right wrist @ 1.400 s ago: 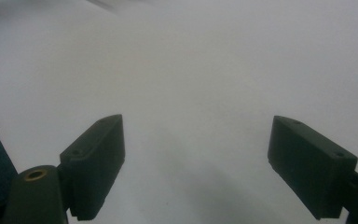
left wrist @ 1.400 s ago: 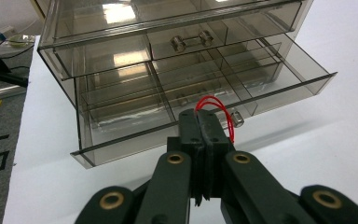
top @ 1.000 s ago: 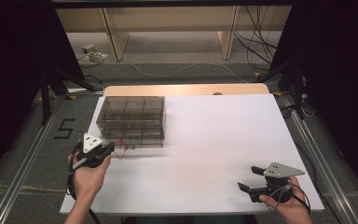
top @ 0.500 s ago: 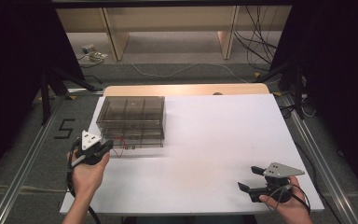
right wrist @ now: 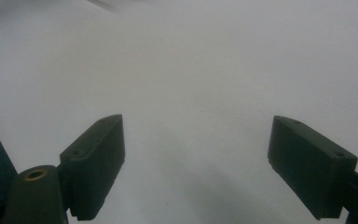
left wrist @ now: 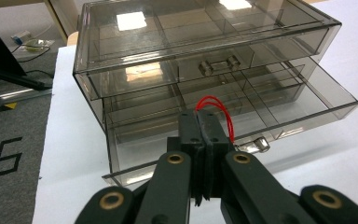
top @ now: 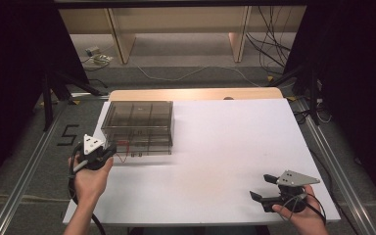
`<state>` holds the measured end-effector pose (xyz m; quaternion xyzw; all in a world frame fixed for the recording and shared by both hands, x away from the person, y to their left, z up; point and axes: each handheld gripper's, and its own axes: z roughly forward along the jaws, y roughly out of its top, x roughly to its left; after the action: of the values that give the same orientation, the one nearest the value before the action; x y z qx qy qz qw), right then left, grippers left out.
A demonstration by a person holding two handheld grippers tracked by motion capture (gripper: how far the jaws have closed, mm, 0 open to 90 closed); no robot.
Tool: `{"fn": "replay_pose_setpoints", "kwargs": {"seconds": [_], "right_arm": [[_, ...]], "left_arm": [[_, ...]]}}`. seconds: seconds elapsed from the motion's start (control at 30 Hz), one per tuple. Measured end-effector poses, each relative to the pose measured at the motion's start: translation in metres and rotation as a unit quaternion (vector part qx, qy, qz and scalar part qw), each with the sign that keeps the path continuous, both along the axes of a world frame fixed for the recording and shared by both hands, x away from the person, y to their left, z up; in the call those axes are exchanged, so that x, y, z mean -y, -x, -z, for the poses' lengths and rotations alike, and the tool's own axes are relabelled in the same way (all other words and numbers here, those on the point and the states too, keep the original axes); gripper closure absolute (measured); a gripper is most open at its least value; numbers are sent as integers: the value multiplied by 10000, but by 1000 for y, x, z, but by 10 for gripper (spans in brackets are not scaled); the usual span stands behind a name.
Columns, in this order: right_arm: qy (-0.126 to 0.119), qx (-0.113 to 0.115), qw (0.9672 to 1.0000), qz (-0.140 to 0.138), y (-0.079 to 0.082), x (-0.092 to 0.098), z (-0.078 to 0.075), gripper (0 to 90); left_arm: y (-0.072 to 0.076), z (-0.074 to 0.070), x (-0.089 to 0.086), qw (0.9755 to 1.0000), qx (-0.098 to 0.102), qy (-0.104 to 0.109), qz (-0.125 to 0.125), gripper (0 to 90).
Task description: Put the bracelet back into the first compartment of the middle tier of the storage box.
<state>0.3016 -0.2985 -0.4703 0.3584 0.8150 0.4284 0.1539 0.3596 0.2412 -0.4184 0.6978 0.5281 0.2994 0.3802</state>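
A white table [top: 235, 147] with a pale wooden far edge stands on grey carpet [top: 24, 152] marked with a black "5" [top: 66, 135]. Metal rails [top: 335, 171] flank it. Beyond, wooden furniture legs [top: 120, 39] and loose cables [top: 269, 44] lie lit; both sides fall into darkness.
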Motion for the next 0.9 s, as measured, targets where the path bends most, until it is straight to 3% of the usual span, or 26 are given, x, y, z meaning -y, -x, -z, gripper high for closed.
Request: {"fn": "replay_pose_setpoints", "kwargs": {"seconds": [0.9], "right_arm": [[9,30,10000,-15,0,0,0,195]], "left_arm": [[-10,-2,-4,9999,16,22,-103,898]]}}
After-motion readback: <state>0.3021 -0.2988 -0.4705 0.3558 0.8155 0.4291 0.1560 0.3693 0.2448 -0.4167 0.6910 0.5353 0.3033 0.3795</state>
